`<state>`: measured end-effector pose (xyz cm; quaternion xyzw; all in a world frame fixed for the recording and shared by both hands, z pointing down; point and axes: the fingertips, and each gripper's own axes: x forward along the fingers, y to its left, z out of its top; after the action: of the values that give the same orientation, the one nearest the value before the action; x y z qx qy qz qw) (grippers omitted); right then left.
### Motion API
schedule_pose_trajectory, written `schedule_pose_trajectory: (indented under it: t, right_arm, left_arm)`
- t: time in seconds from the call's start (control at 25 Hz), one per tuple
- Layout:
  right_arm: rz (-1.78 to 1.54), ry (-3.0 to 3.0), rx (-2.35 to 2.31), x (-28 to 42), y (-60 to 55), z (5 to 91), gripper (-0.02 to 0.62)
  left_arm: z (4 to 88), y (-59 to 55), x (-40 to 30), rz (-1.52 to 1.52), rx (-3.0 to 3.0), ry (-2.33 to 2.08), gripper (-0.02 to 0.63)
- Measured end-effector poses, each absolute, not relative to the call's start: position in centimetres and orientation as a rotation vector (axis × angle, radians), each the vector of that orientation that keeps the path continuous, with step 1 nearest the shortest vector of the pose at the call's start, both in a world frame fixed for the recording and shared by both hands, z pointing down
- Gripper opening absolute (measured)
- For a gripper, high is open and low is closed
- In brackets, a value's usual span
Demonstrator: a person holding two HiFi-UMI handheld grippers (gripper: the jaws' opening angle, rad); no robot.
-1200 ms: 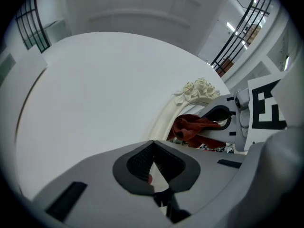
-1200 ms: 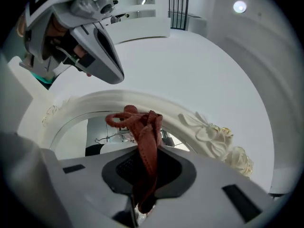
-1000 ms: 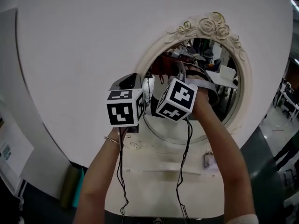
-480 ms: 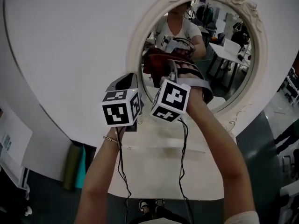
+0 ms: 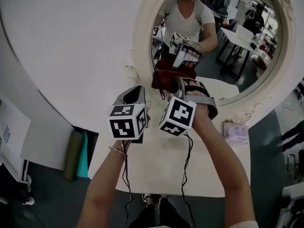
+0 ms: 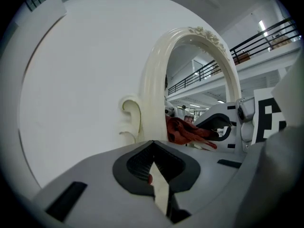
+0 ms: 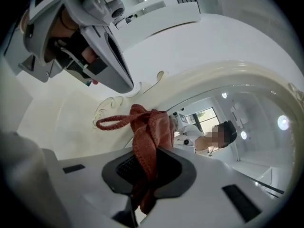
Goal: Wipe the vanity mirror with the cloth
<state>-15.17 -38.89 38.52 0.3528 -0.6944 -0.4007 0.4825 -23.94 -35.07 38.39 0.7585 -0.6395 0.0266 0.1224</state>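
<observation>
Top of vanity mirror (image 5: 228, 75) beyond head view's upper edge; small pale packet (image 5: 236, 133) unidentifiable.

cloth (image 7: 147, 127): rust red
mirror frame (image 6: 154, 80): cream, with carved scrolls
table (image 5: 156, 170): white
marker cubes (image 5: 127, 121): black squares on white
left tongs (image 6: 153, 144): grey and black
right tongs (image 7: 148, 152): grey and black

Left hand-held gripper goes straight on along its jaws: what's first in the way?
Most likely the vanity mirror's cream frame, its left side by the scroll, not the glass. Nothing shows in between, though depth is hard to judge.
</observation>
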Motion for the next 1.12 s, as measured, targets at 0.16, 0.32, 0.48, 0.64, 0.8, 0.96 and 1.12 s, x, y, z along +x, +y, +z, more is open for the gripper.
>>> schedule_pose_trajectory:
  t: [0.16, 0.32, 0.48, 0.64, 0.8, 0.96, 1.12]
  right_arm:
    - [-0.890, -1.690, 0.835, -13.7, -38.8, 43.3, 0.060]
    - [-0.840, -1.695, 0.812, -13.0, -38.7, 46.7, 0.060]
    - [-0.846, -1.720, 0.848, -12.6, -38.8, 45.6, 0.060]
    - [-0.864, -1.731, 0.887, -11.6, -38.9, 40.9, 0.060]
    - [-0.912, -1.715, 0.955, -10.0, -38.2, 33.6, 0.060]
    - [-1.019, -1.654, 1.064, -7.4, -37.5, 25.0, 0.058]
    - [-1.140, -1.562, 1.199, -4.3, -37.4, 16.1, 0.060]
  left_arm:
    - [42.1, -34.6, -23.3, 0.128, 2.189, -1.823, 0.005]
    - [44.8, -34.6, -22.6, 0.165, 2.165, -1.790, 0.006]
    - [44.7, -35.1, -21.9, 0.164, 2.180, -1.775, 0.005]
    - [40.2, -36.3, -21.3, 0.098, 2.240, -1.798, 0.005]
    - [33.2, -36.5, -20.1, 0.015, 2.317, -1.829, 0.005]
    - [25.7, -36.1, -18.1, -0.053, 2.405, -1.854, 0.006]
    - [18.7, -36.8, -15.6, -0.125, 2.490, -1.863, 0.005]
